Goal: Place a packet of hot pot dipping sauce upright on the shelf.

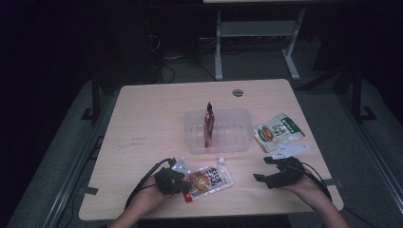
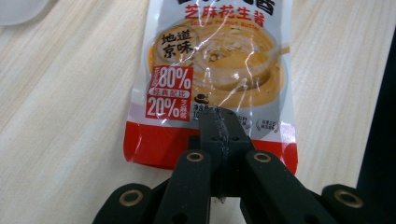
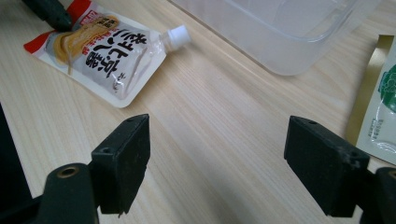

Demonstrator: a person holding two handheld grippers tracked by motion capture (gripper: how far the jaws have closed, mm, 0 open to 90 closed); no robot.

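A sauce pouch [image 1: 209,180] with a white cap, an orange picture and a red bottom edge lies flat near the table's front. My left gripper [image 1: 184,181] is at its left end. In the left gripper view the jaws are pressed together on the pouch's [image 2: 219,56] red bottom edge, so the left gripper [image 2: 219,116] is shut on it. To the pouch's right, my right gripper [image 1: 262,169] is open just above the wood. The right gripper [image 3: 219,158] holds nothing, with the pouch [image 3: 98,51] and the left gripper's tip [image 3: 46,11] ahead of it.
A clear plastic container [image 1: 237,142] stands mid-table with a red packet [image 1: 209,124] upright inside. Its wall [image 3: 289,42] is close ahead of my right gripper. A green and white packet [image 1: 277,131] lies right of the container. The table's front edge is near both hands.
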